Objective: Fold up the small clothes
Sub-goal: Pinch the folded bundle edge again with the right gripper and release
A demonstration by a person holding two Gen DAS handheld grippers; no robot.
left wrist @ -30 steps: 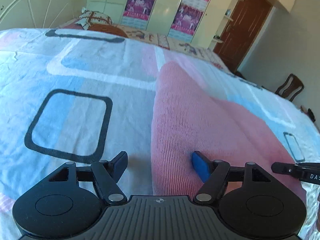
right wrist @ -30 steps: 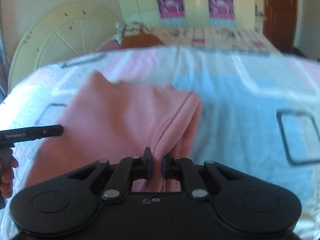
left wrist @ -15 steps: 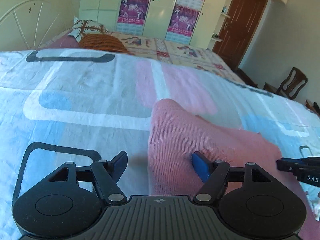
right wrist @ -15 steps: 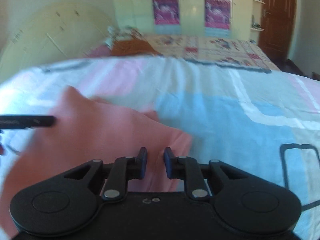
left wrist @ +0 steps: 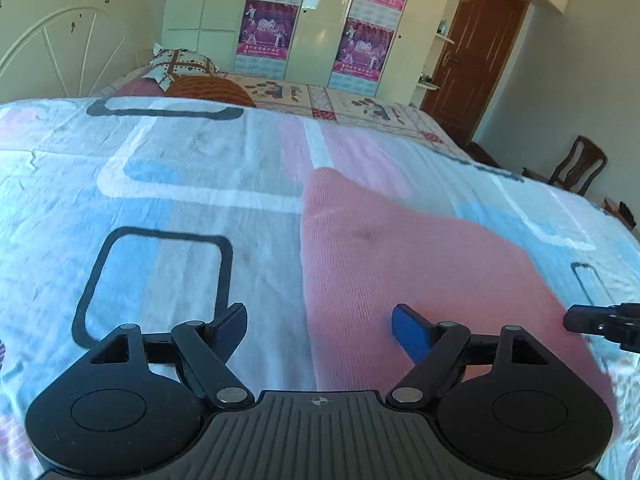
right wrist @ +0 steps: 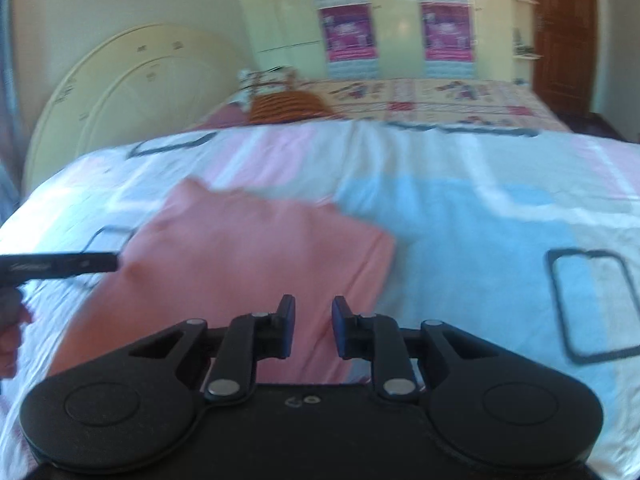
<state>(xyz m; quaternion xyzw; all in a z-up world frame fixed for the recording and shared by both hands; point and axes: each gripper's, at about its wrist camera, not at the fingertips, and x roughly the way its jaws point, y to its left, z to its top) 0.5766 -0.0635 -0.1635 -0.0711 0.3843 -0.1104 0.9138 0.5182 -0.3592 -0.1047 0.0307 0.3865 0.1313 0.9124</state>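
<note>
On the near bed, a patterned bedsheet (left wrist: 168,184) in white, pale blue and pink blocks with dark rounded-rectangle outlines covers the whole working surface. Behind it: a second bed with a cream patterned cover (left wrist: 340,100), a cream arched headboard (left wrist: 60,48), pale wardrobe doors carrying purple posters (left wrist: 268,28), a brown door (left wrist: 476,60) and a wooden chair (left wrist: 580,164) at far right. Pink knit garment (left wrist: 400,264), one piece, lying flat on the sheet right of centre in the left wrist view, its left edge straight, its far corner raised to a point; in the right wrist view the same garment (right wrist: 248,256) sits left of centre, somewhat blurred. Left gripper (left wrist: 320,328): jaws spread wide, empty, straddling the garment's left edge, the blue pad (left wrist: 412,336) over pink fabric, the other over bare sheet. Right gripper (right wrist: 313,328): jaws parted a little, holding nothing, poised above the garment's near right portion.
</note>
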